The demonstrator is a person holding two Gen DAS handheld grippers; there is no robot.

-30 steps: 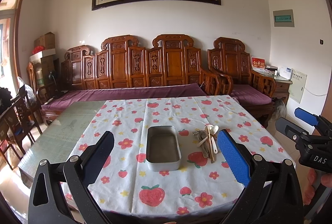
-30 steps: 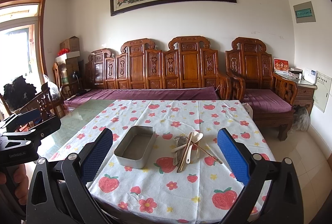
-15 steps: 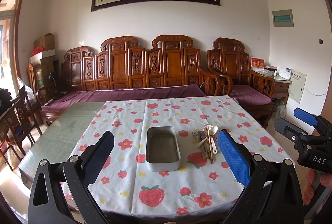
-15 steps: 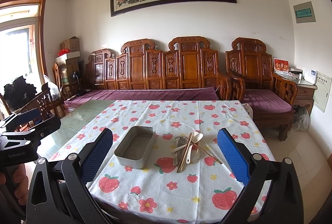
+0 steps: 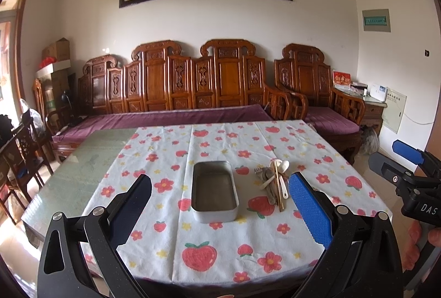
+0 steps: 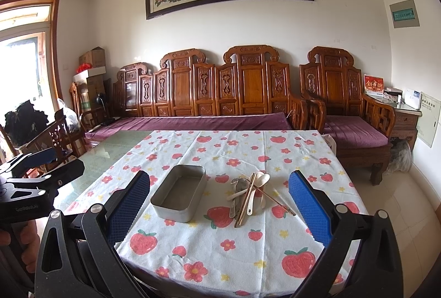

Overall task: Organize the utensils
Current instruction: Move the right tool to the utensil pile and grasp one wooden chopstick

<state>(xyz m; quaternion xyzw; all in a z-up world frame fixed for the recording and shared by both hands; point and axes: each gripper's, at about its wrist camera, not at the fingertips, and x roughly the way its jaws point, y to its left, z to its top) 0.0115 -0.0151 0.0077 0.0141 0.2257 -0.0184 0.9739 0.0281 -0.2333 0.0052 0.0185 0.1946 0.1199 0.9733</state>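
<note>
Metal tin (image 5: 215,191) lies ahead between parted jaws.

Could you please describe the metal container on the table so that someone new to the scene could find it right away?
Start at the table with the strawberry-print tablecloth in front of the carved wooden bench. Near the cloth's middle sits a rectangular metal tin, open and empty, just left of a pile of utensils. It is the only box-shaped thing on the cloth, dull grey with rounded corners.
</note>
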